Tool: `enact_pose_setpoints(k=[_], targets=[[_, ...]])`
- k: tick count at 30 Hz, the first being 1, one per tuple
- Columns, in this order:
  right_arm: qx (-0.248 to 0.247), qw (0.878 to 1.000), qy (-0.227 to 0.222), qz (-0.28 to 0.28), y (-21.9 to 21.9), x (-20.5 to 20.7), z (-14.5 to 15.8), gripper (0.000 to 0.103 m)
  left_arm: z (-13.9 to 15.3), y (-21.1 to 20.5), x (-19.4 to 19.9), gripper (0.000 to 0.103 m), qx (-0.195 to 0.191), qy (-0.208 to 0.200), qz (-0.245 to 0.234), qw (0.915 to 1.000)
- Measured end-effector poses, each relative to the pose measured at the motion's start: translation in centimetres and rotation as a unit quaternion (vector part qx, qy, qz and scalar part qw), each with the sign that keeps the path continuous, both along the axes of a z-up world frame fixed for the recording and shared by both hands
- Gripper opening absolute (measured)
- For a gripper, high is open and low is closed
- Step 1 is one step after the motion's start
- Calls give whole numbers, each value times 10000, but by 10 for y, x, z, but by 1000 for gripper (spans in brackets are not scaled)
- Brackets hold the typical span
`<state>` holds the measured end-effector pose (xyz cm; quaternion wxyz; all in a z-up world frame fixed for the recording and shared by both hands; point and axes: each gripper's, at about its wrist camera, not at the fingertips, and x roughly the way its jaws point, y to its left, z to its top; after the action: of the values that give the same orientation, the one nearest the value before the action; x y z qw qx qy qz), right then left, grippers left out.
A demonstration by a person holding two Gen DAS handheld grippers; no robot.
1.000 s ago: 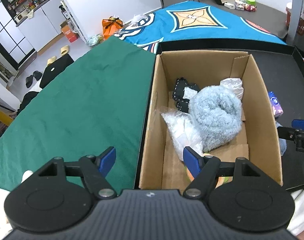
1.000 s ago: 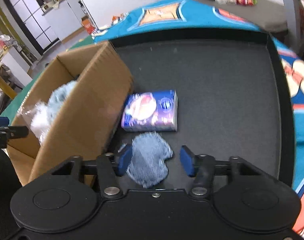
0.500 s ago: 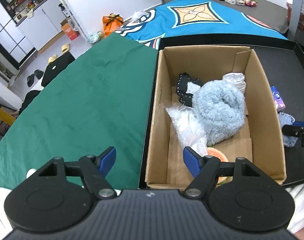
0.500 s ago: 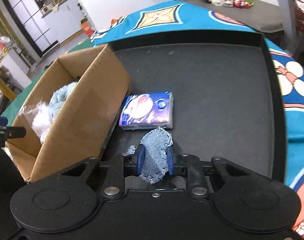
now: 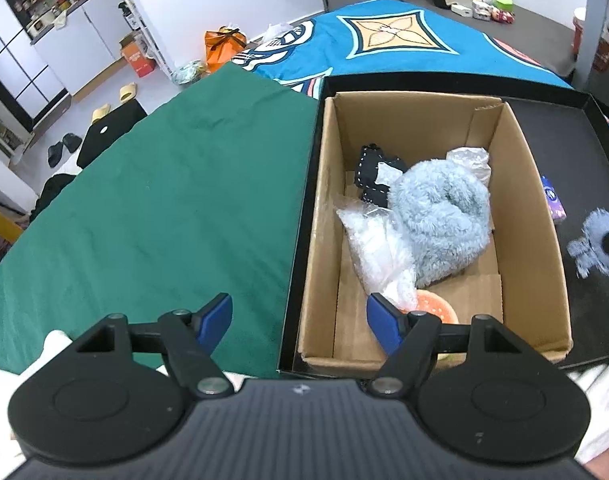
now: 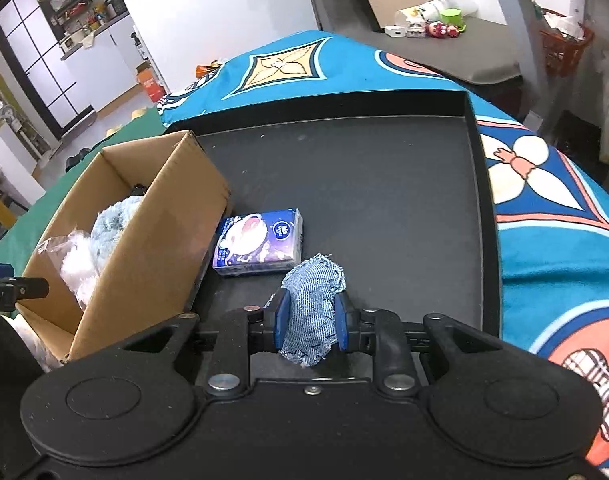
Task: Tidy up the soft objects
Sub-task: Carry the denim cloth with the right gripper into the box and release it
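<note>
My right gripper is shut on a blue denim scrap and holds it above the black tray. The scrap also shows in the left wrist view. A blue tissue pack lies on the tray just ahead of it, beside the cardboard box. In the left wrist view the box holds a fluffy light-blue cloth, a clear plastic bag, a black item and an orange object. My left gripper is open and empty over the box's near left corner.
A green cloth covers the table left of the box. A teal patterned cloth lies around the tray. The tray's raised rim runs along the right side. Small items stand on a grey table at the back.
My right gripper closed on the denim scrap and lifted it off the tray. The left gripper drew back slightly and stayed open.
</note>
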<state>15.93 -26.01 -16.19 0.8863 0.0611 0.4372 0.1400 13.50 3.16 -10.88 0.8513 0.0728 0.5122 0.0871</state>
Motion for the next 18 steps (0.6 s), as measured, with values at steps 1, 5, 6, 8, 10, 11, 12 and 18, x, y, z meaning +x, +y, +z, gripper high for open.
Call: enact_pose_setpoints(k=[1,5,6,8,10,11,12,18], targets=[[-12,10000,2,-14,0,-1,1,24,0,0,0,73,-12,-18,-6,10000],[-1,10000,-55,-5,4,-6,8,24,-1,0,-1,72,-41,-34,-57,10000],[-3,10000,-77,9,6,-7,11,24,-2,1,-1,72,-37,-30,-53,10000],[8,9999,-136,49,10,-9,17,24,-4,1,-1,72,-36,13,-82,10000],[2,9998,-188,91,15,-11,23,24,-5,3,-1,70,-169,41,-119,9998],[0,9997,-209,115,17,-11,26,24,-5,5,-1,70,-212,34,-87,9997],[-8,9996,-228,137,19,-11,28,24,-5,7,-1,70,-240,22,-44,9997],[-34,9991,-354,241,32,-11,46,24,-10,14,-1,61,-480,125,-6,9988]])
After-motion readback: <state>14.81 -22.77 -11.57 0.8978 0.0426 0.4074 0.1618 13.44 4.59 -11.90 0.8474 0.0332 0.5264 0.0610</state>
